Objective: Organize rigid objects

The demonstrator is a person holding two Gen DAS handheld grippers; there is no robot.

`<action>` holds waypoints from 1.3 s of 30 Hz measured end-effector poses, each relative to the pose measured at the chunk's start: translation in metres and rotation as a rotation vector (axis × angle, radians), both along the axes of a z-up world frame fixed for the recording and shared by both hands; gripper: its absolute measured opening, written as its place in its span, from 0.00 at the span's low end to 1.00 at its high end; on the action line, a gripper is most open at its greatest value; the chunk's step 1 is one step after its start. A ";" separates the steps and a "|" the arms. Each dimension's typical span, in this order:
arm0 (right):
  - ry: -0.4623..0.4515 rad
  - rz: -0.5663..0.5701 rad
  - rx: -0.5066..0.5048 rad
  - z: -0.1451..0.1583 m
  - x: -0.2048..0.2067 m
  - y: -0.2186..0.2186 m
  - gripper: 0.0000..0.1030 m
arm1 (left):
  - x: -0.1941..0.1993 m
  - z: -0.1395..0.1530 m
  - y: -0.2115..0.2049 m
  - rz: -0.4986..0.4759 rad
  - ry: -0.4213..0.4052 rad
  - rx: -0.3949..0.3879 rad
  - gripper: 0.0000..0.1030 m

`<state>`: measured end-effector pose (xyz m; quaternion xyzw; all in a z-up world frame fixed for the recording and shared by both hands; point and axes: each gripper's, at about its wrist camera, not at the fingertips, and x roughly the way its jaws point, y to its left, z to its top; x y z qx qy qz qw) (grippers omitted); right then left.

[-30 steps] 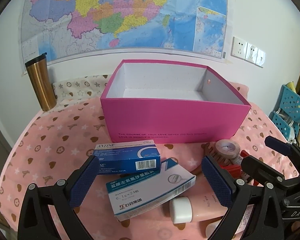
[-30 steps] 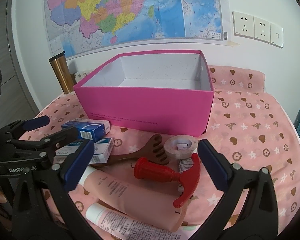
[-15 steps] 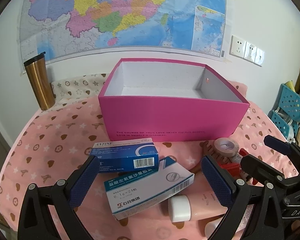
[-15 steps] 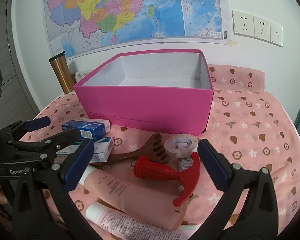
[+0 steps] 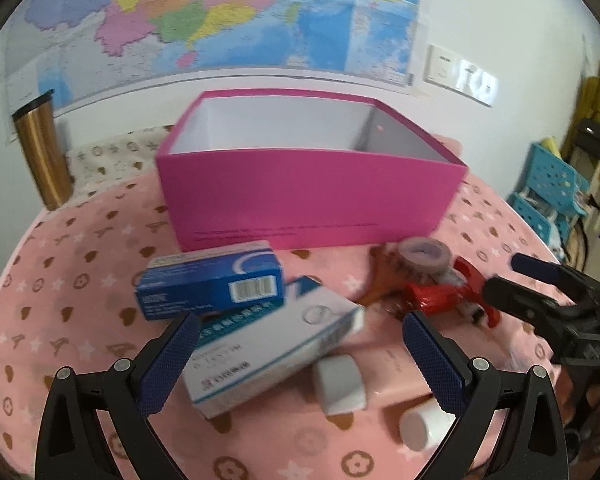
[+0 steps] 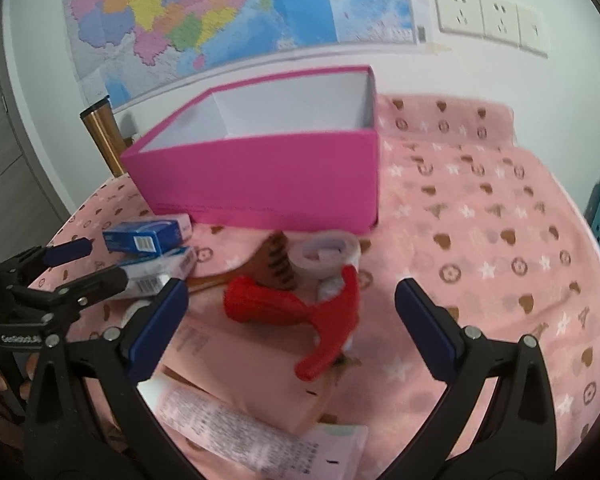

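Note:
An open pink box point(image 5: 308, 196) stands at the back of the table; it also shows in the right wrist view point(image 6: 268, 176). In front lie a blue medicine box point(image 5: 212, 284), a white-and-blue medicine box point(image 5: 268, 344), a tape roll point(image 5: 424, 258), a red toy hammer point(image 6: 300, 312), a wooden comb point(image 6: 268, 260) and pink tubes point(image 6: 240, 364). My left gripper point(image 5: 300, 364) is open and empty, low over the white-and-blue box. My right gripper point(image 6: 288, 328) is open and empty around the red hammer.
A gold tumbler point(image 5: 40, 152) stands at the back left by the wall. A pink patterned cloth point(image 6: 480, 240) covers the table. Blue plastic baskets point(image 5: 548, 188) stand off the table's right side. A map hangs on the wall.
Both grippers have moved forward and down towards the objects; the views are now blurred with motion. The objects have not moved.

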<state>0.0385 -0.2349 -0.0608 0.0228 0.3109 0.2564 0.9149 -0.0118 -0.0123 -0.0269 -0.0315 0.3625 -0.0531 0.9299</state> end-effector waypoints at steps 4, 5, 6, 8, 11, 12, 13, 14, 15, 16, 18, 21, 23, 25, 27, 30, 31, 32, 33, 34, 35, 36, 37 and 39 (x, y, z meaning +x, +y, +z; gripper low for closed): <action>0.061 0.008 -0.004 -0.010 0.007 -0.008 0.84 | -0.002 0.005 -0.018 -0.104 -0.023 -0.007 0.95; 0.072 0.015 0.001 -0.012 0.008 -0.009 0.78 | -0.002 0.006 -0.021 -0.126 -0.027 -0.011 0.93; 0.083 0.021 0.009 -0.014 0.010 -0.011 0.77 | -0.002 0.006 -0.026 -0.149 -0.028 -0.013 0.90; 0.107 0.026 0.018 -0.017 0.014 -0.012 0.73 | 0.002 0.005 -0.037 -0.204 -0.021 -0.012 0.84; 0.130 0.043 0.022 -0.019 0.019 -0.010 0.65 | 0.010 0.000 -0.051 -0.260 0.006 -0.018 0.75; 0.140 0.045 0.023 -0.020 0.021 -0.009 0.64 | 0.013 -0.002 -0.054 -0.275 0.017 -0.023 0.70; 0.152 0.048 0.025 -0.022 0.023 -0.010 0.59 | 0.019 -0.006 -0.059 -0.288 0.037 -0.027 0.67; 0.160 0.048 0.027 -0.024 0.025 -0.010 0.56 | 0.022 -0.008 -0.062 -0.299 0.048 -0.030 0.63; 0.168 0.048 0.029 -0.025 0.026 -0.011 0.55 | 0.025 -0.010 -0.064 -0.306 0.059 -0.032 0.57; 0.176 0.046 0.031 -0.027 0.028 -0.012 0.54 | 0.029 -0.012 -0.067 -0.312 0.072 -0.034 0.56; 0.187 0.048 0.038 -0.028 0.029 -0.014 0.49 | 0.034 -0.013 -0.069 -0.322 0.082 -0.045 0.47; 0.193 0.053 0.046 -0.030 0.031 -0.016 0.41 | 0.043 -0.016 -0.073 -0.334 0.101 -0.052 0.40; 0.196 0.050 0.057 -0.031 0.032 -0.020 0.36 | 0.047 -0.019 -0.076 -0.344 0.121 -0.044 0.36; 0.201 0.054 0.074 -0.031 0.032 -0.022 0.34 | 0.051 -0.024 -0.078 -0.358 0.146 -0.047 0.36; 0.203 0.057 0.082 -0.031 0.033 -0.025 0.33 | 0.054 -0.027 -0.079 -0.371 0.166 -0.059 0.36; 0.200 0.062 0.082 -0.031 0.033 -0.025 0.33 | 0.060 -0.033 -0.078 -0.385 0.205 -0.108 0.36; 0.200 0.063 0.082 -0.031 0.033 -0.024 0.33 | 0.062 -0.034 -0.077 -0.379 0.208 -0.120 0.36; 0.197 0.062 0.084 -0.030 0.033 -0.025 0.33 | 0.063 -0.034 -0.076 -0.374 0.209 -0.129 0.36; 0.196 0.062 0.085 -0.030 0.033 -0.026 0.33 | 0.063 -0.034 -0.076 -0.370 0.209 -0.139 0.36; 0.197 0.063 0.088 -0.030 0.033 -0.026 0.33 | 0.064 -0.033 -0.075 -0.368 0.214 -0.150 0.36; 0.196 0.063 0.087 -0.030 0.033 -0.026 0.33 | 0.064 -0.033 -0.073 -0.367 0.222 -0.158 0.36; 0.192 0.063 0.083 -0.030 0.032 -0.026 0.32 | 0.064 -0.032 -0.072 -0.369 0.226 -0.169 0.35; 0.187 0.064 0.079 -0.029 0.032 -0.025 0.32 | 0.063 -0.031 -0.072 -0.370 0.223 -0.176 0.35; 0.175 0.062 0.074 -0.026 0.030 -0.025 0.32 | 0.060 -0.026 -0.072 -0.367 0.212 -0.182 0.35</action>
